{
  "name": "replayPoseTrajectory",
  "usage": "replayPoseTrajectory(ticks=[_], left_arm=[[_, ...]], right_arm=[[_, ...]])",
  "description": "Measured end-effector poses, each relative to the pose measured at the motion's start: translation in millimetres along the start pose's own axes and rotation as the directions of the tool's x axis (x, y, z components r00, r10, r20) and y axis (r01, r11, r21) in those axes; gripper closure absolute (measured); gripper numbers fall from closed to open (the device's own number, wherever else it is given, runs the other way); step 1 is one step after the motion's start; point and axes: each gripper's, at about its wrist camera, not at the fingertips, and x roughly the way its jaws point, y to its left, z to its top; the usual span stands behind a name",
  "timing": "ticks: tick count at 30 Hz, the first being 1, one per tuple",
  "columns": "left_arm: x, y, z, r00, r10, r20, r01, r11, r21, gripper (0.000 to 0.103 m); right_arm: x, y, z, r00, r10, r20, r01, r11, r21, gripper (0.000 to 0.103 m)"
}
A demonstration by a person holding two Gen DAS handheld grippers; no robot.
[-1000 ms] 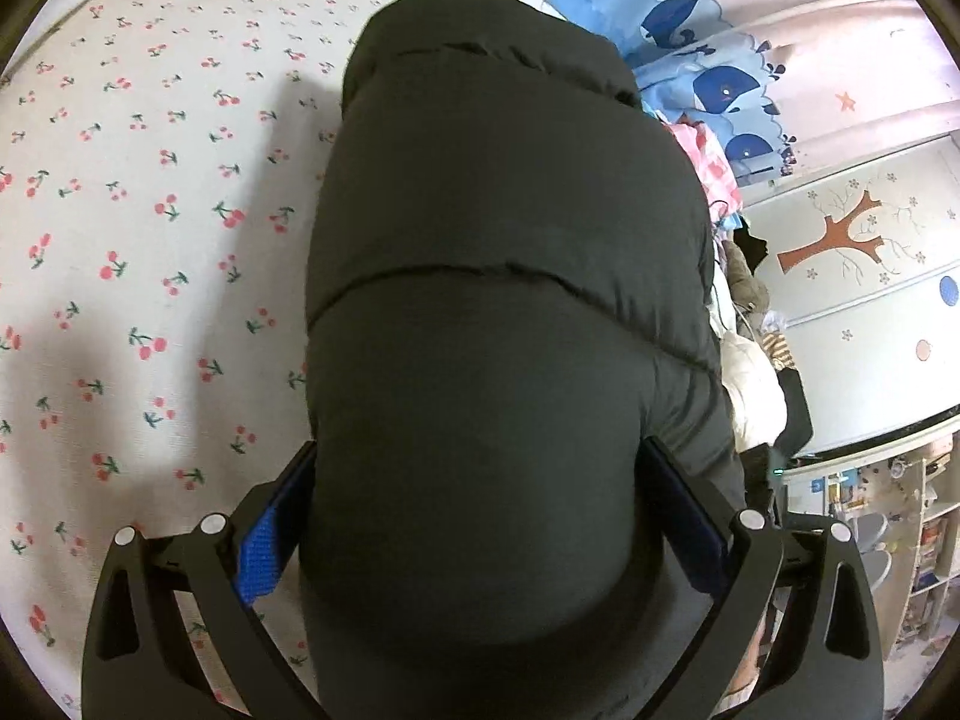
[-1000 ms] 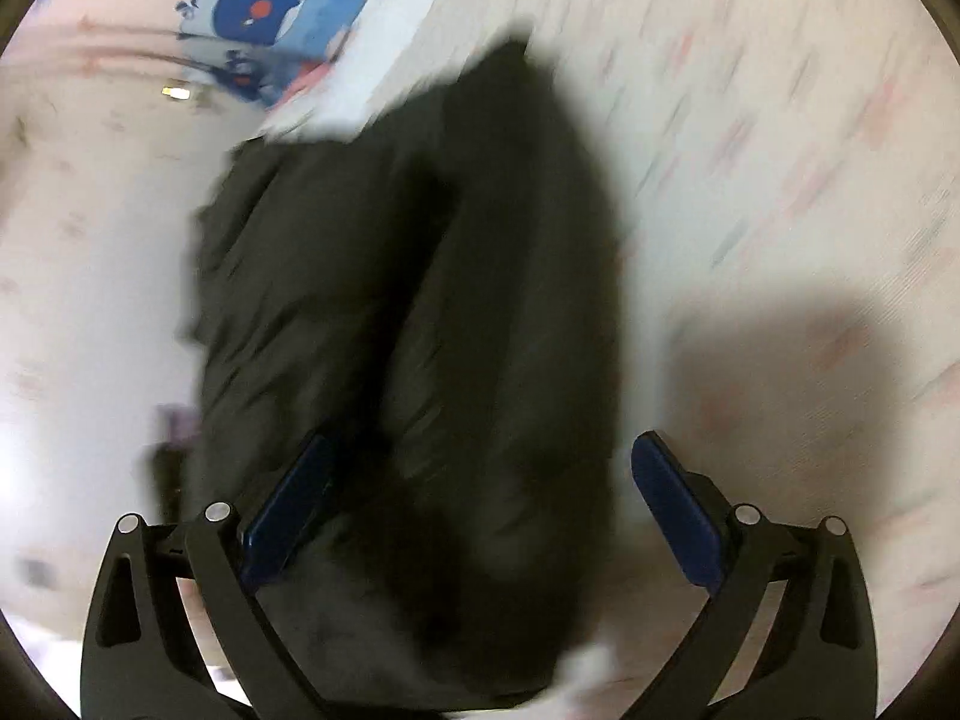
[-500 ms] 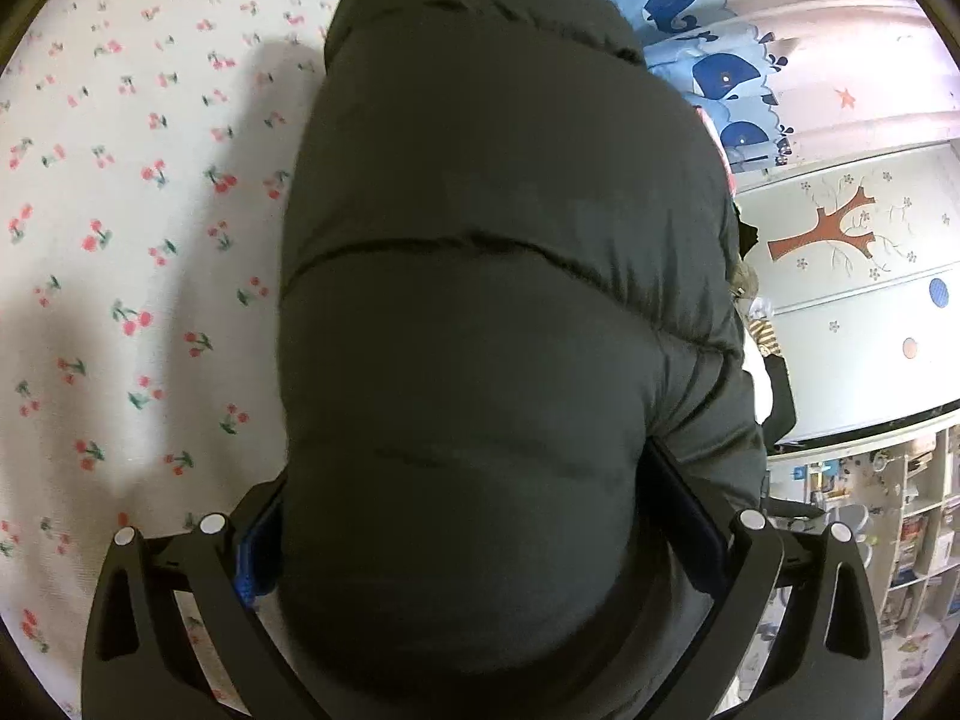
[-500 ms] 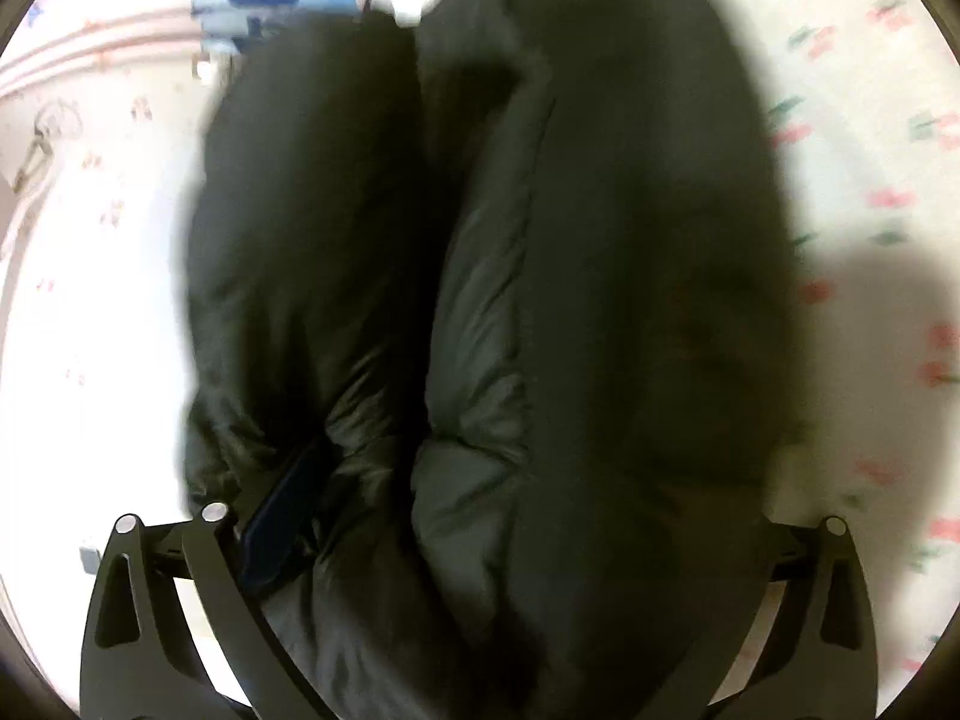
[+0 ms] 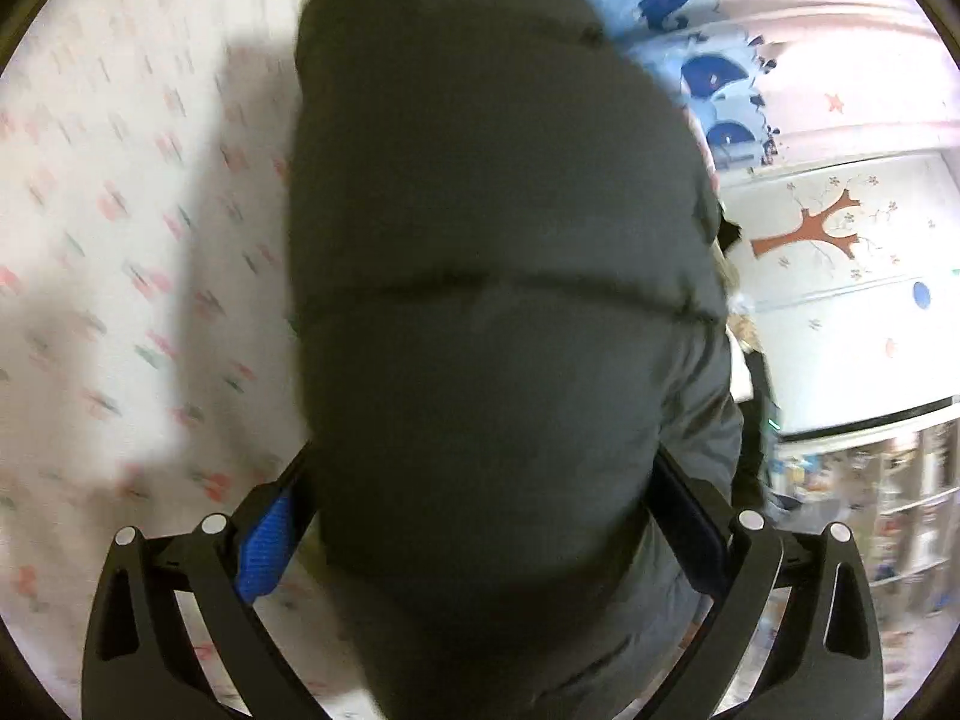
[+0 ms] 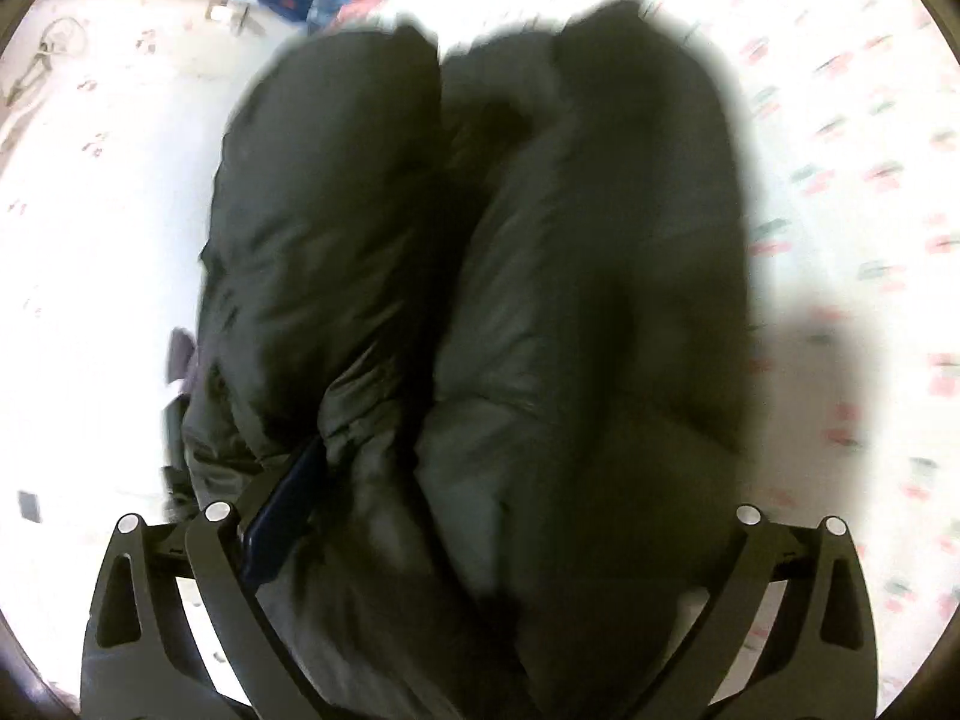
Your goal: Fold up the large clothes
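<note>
A black puffer jacket (image 5: 492, 300) lies bundled in thick folds on the cherry-print bedsheet (image 5: 120, 240). My left gripper (image 5: 474, 516) straddles one end of it with its jaws wide apart, so it is open. Its blue left pad (image 5: 267, 546) shows beside the padding, while the right pad is pressed into the fabric. From the other side, the jacket (image 6: 540, 300) shows two fat rolls with a crease between them. My right gripper (image 6: 498, 516) is also open around that bulk. Only its left pad (image 6: 282, 516) shows there. The right one is buried in the jacket.
A blue whale-print cloth (image 5: 690, 60) hangs past the jacket's far end. A white cupboard with a brown tree picture (image 5: 828, 228) and cluttered shelves (image 5: 888, 510) stand to the right. The cherry-print sheet (image 6: 870, 180) spreads right of the jacket, beside a bright white surface (image 6: 90, 240).
My right gripper has pushed in over the jacket, which now fills the space between its fingers and hides the right pad. The left view has shifted slightly and is blurred by motion.
</note>
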Motion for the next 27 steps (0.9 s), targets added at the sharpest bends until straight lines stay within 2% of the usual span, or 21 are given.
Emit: replayPoseTrajectory(ticks=[1,2,3,4,6,7,9,10,11,13,15,17,18,19,20,21,22,24,25,27], left_arm=[[-6.1,-0.8,-0.1,1.000,0.013,0.017,-0.013,1.000,0.008,0.006],[-11.0,-0.1,-0.1,0.999,0.031,0.040,-0.031,1.000,0.002,0.006],[-13.8,0.1,0.1,0.997,0.039,0.062,-0.038,0.999,-0.003,0.006],[-16.4,-0.2,-0.3,0.995,0.039,0.092,-0.039,0.999,-0.005,0.006],[-14.1,-4.5,5.6,0.994,0.032,0.108,-0.033,0.999,0.005,0.006],[-13.7,-7.0,6.1,0.993,0.025,0.118,-0.027,1.000,0.012,0.006],[-5.7,-13.5,12.9,0.993,0.029,0.110,-0.032,0.999,0.020,0.006],[0.7,-16.1,14.2,0.994,0.042,0.102,-0.045,0.999,0.022,0.006],[3.7,-11.6,15.5,0.995,0.059,0.087,-0.061,0.998,0.025,0.006],[14.2,-9.4,19.2,0.998,0.024,0.050,-0.026,0.999,0.022,0.006],[19.2,-8.9,22.4,0.998,0.050,0.033,-0.051,0.999,0.012,0.006],[18.2,-8.1,21.0,0.998,0.066,0.025,-0.066,0.998,0.005,0.006],[14.5,-6.1,21.8,0.998,0.050,0.029,-0.050,0.999,-0.011,0.006],[10.7,-6.0,22.0,0.999,0.041,0.035,-0.040,0.999,-0.012,0.006],[5.0,-5.9,21.5,0.998,0.039,0.051,-0.039,0.999,-0.009,0.006],[-0.8,-5.0,20.6,0.997,0.041,0.069,-0.040,0.999,-0.011,0.006],[-3.9,-3.8,21.3,0.996,0.040,0.078,-0.038,0.999,-0.016,0.006],[-5.6,3.7,23.0,0.996,0.022,0.081,-0.019,0.999,-0.045,0.006],[-4.8,8.1,22.5,0.997,0.012,0.074,-0.008,0.998,-0.060,0.006],[0.1,15.0,20.5,0.999,-0.001,0.048,0.004,0.997,-0.081,0.006]], right_arm=[[-18.2,7.5,1.5,0.995,-0.053,0.086,0.054,0.998,-0.010,0.006],[-33.0,20.4,4.4,0.983,-0.073,0.170,0.080,0.996,-0.037,0.006],[-43.6,40.0,8.7,0.972,-0.046,0.232,0.068,0.994,-0.089,0.006],[-46.3,59.3,15.3,0.967,-0.008,0.253,0.044,0.990,-0.137,0.006],[-44.4,104.7,23.6,0.964,0.063,0.257,0.005,0.967,-0.254,0.006],[-33.6,128.2,28.9,0.969,0.084,0.231,-0.006,0.948,-0.318,0.006],[12.0,156.5,59.8,0.982,0.058,0.181,0.014,0.928,-0.373,0.006],[40.4,157.0,71.0,0.990,-0.001,0.143,0.053,0.932,-0.358,0.006],[75.6,145.3,80.9,0.991,-0.090,0.102,0.118,0.940,-0.320,0.006],[116.9,111.7,79.1,0.982,-0.178,0.070,0.191,0.929,-0.316,0.006],[128.6,100.5,66.0,0.971,-0.229,0.070,0.239,0.918,-0.317,0.006],[133.8,104.1,67.1,0.969,-0.242,0.041,0.242,0.912,-0.331,0.006],[117.7,99.0,64.0,0.974,-0.227,0.025,0.222,0.916,-0.334,0.006],[107.5,99.9,60.6,0.983,-0.178,0.033,0.179,0.927,-0.329,0.006],[75.8,92.1,54.5,0.990,-0.129,0.064,0.143,0.935,-0.326,0.006],[45.9,88.0,47.2,0.987,-0.087,0.135,0.126,0.940,-0.316,0.006],[28.3,80.4,41.3,0.978,-0.092,0.186,0.146,0.943,-0.301,0.006],[-0.6,54.2,30.7,0.948,-0.170,0.268,0.230,0.949,-0.216,0.006],[-4.1,30.3,29.0,0.946,-0.212,0.245,0.251,0.958,-0.140,0.006],[3.9,-12.5,25.7,0.972,-0.188,0.143,0.192,0.981,-0.018,0.006]])
